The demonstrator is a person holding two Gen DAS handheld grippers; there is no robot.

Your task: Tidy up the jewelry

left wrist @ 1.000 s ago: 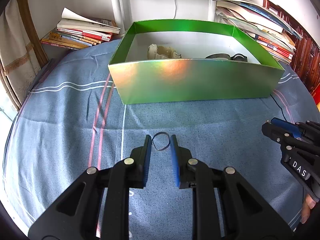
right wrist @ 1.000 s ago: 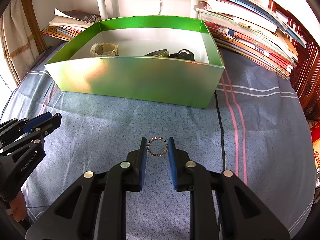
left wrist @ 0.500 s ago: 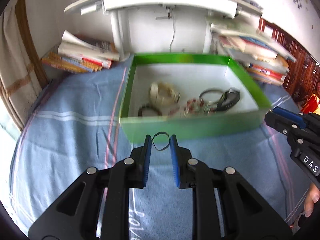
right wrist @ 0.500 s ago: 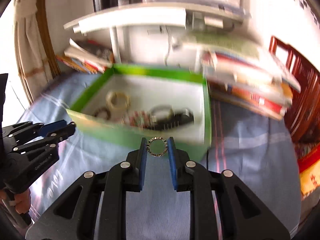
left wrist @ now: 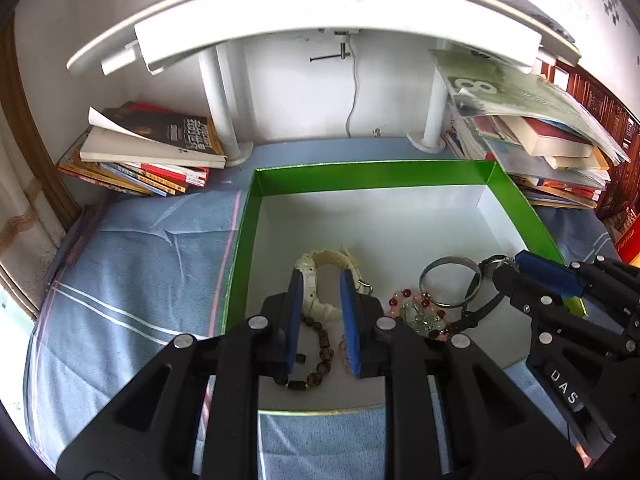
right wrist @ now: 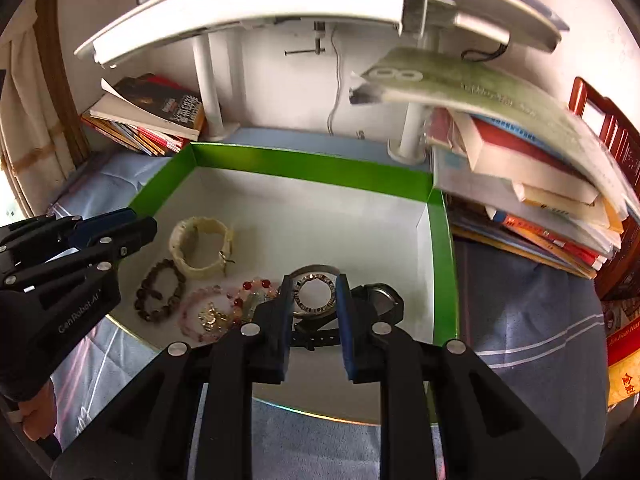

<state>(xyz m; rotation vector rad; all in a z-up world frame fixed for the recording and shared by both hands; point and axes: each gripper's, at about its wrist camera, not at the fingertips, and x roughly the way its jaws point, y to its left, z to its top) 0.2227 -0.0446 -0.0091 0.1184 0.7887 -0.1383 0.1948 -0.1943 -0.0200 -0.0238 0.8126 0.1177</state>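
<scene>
Obs.: small studded ring (right wrist: 316,310) is clamped between the two blue pads of the right claw (right wrist: 314,285). It is held off the floor of the green box (right wrist: 312,168), above the silver bangle (left wrist: 450,282) and just left of the black watch (right wrist: 380,300).

Left claw (left wrist: 321,280): fingers stand apart with a narrow gap. No piece is discernible between them, so I cannot tell whether it grips anything. It hangs over the left half of the box, tips in line with the cream bracelet (left wrist: 326,258).

Box contents, all on the white floor toward the near wall:
- cream bracelet at left, standing on edge
- dark bead bracelet (right wrist: 160,292) just in front of it, lying flat
- pink and red bead strands (right wrist: 208,312) in a loose heap between the dark beads and the bangle
- bangle and watch at right, touching
- far half of the floor bare

Surroundings: box sits on a blue striped cloth (left wrist: 140,280) covering the tabletop. One stack of books (left wrist: 152,148) is beyond the left far corner. A taller, sloping stack (right wrist: 520,184) stands close against the right wall of the box. A white curved shelf (left wrist: 320,12) on two white posts spans above the back. Both claws sit side by side over the box, apart from each other.
</scene>
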